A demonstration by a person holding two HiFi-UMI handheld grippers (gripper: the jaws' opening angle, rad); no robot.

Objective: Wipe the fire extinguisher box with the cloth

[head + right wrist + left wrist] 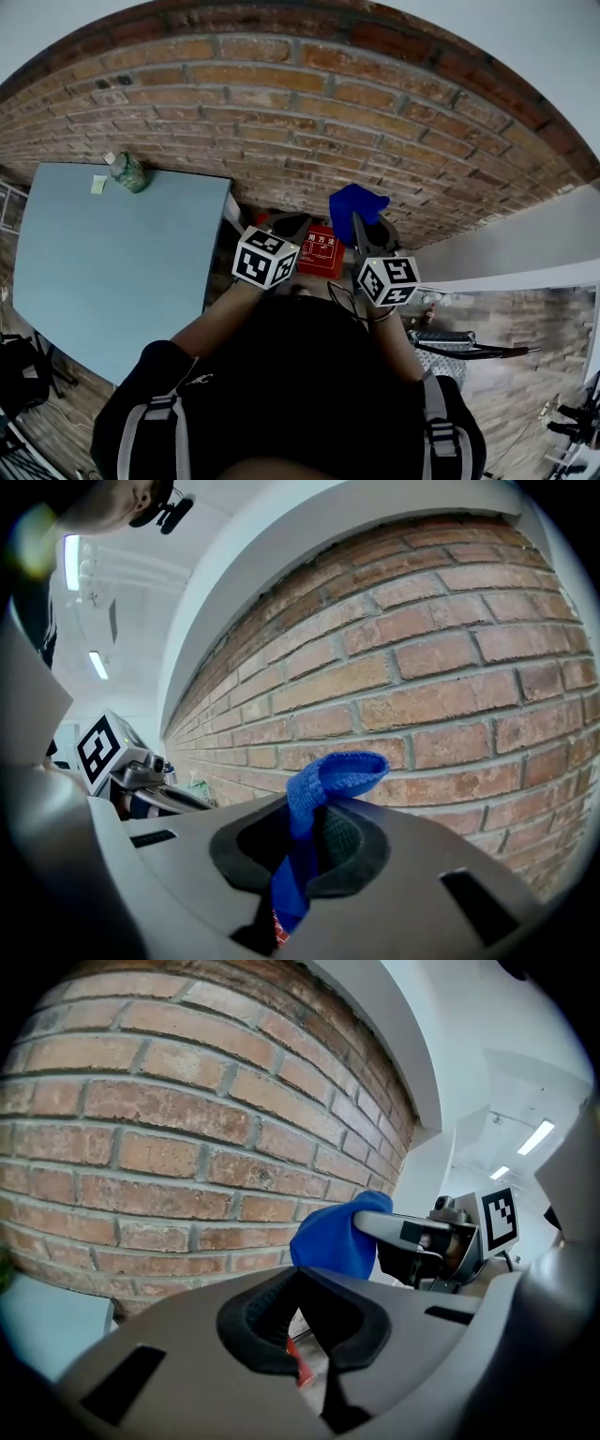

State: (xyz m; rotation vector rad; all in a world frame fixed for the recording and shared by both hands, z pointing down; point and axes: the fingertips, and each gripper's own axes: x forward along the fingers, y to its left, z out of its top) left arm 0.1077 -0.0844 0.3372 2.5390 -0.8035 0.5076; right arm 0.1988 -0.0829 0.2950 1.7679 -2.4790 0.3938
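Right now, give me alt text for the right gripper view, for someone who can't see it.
The right gripper is shut on a blue cloth, whose folded end sticks up past the jaws. A red brick wall fills the background.

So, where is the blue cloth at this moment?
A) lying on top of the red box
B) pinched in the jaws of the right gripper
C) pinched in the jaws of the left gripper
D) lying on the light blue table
B: in the right gripper view the blue cloth is pinched between the jaws of the right gripper, and its free end sticks out in front of the brick wall.
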